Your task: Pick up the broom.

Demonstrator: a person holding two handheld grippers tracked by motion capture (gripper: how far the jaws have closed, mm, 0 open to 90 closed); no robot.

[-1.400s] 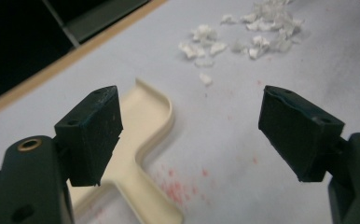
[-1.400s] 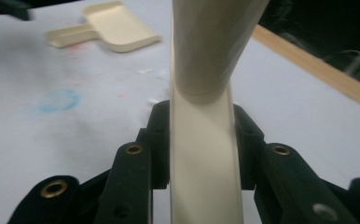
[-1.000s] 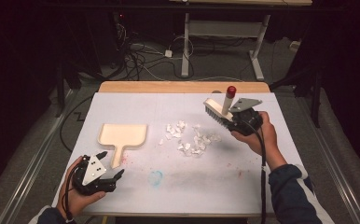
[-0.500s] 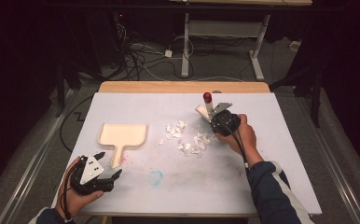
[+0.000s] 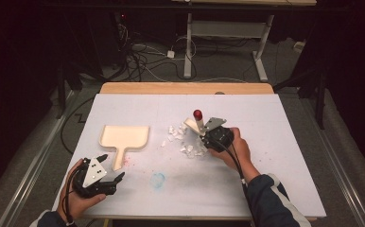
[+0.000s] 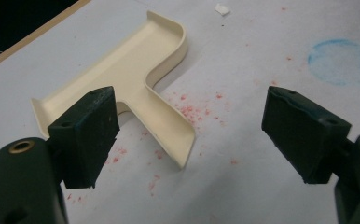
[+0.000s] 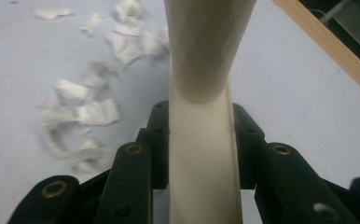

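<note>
A cream dustpan (image 5: 125,137) lies flat at the left of the white sheet, its handle toward me. My left gripper (image 5: 110,166) rests open just in front of that handle. In the left gripper view the dustpan (image 6: 122,79) handle ends between and just beyond the spread jaws of the left gripper (image 6: 197,135), untouched. My right gripper (image 5: 203,133) is shut on a cream tool with a red tip (image 5: 198,114), held tilted over the white paper scraps (image 5: 185,142). In the right gripper view the cream tool (image 7: 201,154) fills the closed right gripper (image 7: 199,140), with the paper scraps (image 7: 89,109) to its left.
A blue ring stain (image 5: 158,179) and red specks (image 6: 187,105) mark the white sheet (image 5: 284,137) between the hands. The wooden table edge (image 5: 185,88) runs along the back. Cables and desk legs stand on the floor beyond.
My right gripper has carried the cream tool left and down, from the right side of the table to the right edge of the scrap pile. The left gripper has stayed put.
</note>
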